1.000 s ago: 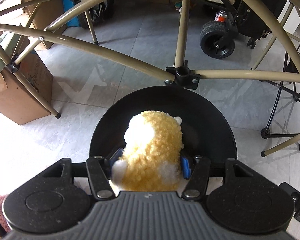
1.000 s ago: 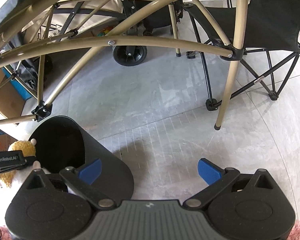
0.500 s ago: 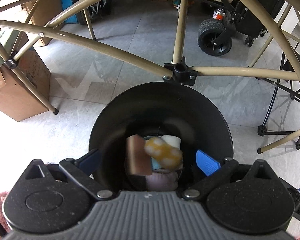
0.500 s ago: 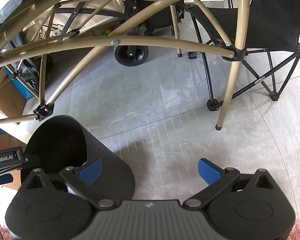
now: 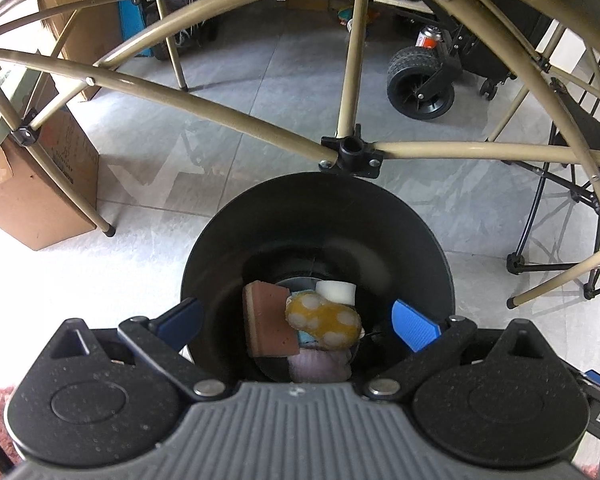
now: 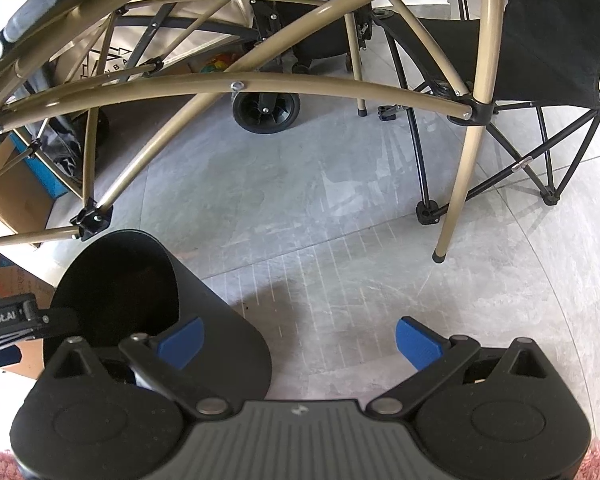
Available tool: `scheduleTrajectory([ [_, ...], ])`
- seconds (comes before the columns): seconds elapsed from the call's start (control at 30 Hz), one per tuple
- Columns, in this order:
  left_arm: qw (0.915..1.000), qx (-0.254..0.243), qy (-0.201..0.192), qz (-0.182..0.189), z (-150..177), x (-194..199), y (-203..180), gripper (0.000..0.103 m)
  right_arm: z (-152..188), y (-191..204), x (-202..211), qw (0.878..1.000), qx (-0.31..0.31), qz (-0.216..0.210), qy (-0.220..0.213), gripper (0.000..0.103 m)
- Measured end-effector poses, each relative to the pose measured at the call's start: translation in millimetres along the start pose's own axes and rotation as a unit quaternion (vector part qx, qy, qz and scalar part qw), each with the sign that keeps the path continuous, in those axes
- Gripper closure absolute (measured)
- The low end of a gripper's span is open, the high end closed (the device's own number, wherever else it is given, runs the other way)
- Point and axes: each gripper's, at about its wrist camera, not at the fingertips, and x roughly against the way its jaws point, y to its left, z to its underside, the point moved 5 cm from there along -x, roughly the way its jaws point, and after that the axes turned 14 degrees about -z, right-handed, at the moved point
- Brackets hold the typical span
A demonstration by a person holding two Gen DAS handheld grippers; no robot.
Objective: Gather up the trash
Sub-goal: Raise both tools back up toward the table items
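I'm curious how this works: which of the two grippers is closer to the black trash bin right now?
Left. The left gripper hangs open directly above the mouth of the black trash bin, looking down at the trash inside. The right gripper is open too, off beside the bin over bare floor.

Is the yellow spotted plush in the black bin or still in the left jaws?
In the bin. The yellow plush lies at the bottom of the black bin on other trash, and the left gripper is open and empty.

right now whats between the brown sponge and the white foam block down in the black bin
In the left wrist view, the yellow spotted plush lies between the brown sponge and the white foam block at the bottom of the black bin.
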Motion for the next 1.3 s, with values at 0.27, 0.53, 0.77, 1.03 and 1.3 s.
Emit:
scheduleTrajectory([
  [0.27,0.9994,-0.001,-0.030,0.017,2.2,24.1,3.9,0.000,-1.1,7.8,13.1,1.000,0.013,-0.007,-0.017,0.000],
  [0.53,0.9976,0.003,-0.061,0.033,4.4,52.0,12.7,0.000,-1.0,21.8,35.3,0.998,0.031,-0.015,-0.043,0.000],
  [0.77,0.9945,0.010,-0.092,0.049,4.4,80.1,23.4,0.000,-4.0,39.5,60.6,0.995,0.056,-0.026,-0.077,0.000],
  [1.03,0.9866,0.018,-0.149,0.064,0.6,121.7,37.7,0.000,-13.1,60.7,98.0,0.987,0.081,-0.044,-0.134,0.000],
  [1.3,0.9768,0.040,-0.200,0.066,-12.6,152.7,55.5,0.000,-26.6,83.2,132.4,0.973,0.111,-0.068,-0.189,0.000],
])
